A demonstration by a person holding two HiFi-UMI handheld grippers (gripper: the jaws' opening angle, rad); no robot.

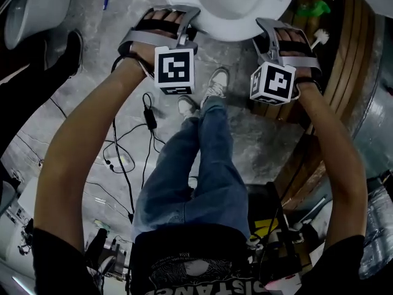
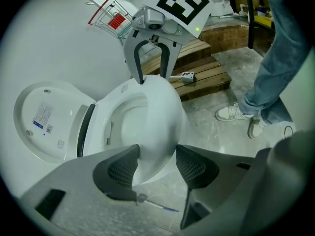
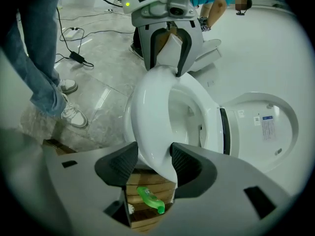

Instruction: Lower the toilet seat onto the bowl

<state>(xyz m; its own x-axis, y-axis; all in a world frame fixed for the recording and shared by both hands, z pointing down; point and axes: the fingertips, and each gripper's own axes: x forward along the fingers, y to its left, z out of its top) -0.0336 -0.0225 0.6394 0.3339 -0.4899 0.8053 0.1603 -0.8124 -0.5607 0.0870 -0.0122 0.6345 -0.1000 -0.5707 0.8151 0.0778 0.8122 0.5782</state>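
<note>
Grey floor (image 1: 80,72) fills most of the head view. Person's jeans (image 1: 196,177) run down the centre, with sneakers (image 1: 215,86) just below the toilet (image 1: 230,11) at top centre. Wooden pallet (image 2: 204,77) sits upper right in the left gripper view, beside the toilet.

Lid (image 2: 47,122) stands open: mid-left in the left gripper view, mid-right in the right one. Toilet seat (image 3: 147,112) is the white ring at the centre of both gripper views. I can't separate it from the bowl rim beneath, so I can't tell if it's fully down.

Left gripper (image 2: 157,167), bottom centre: pads clamped on the seat's edge, one pad each side. Right gripper (image 3: 153,165): same, pinching the seat edge on the opposite side. Each gripper also shows at the top of the other's view, straddling the far rim.

Cables (image 1: 123,158) lie on the floor, left of centre in the head view. Green bottle (image 3: 150,199) lies on pallet boards below the right jaws. Blue pen (image 2: 160,206) lies on the floor below the left jaws.
</note>
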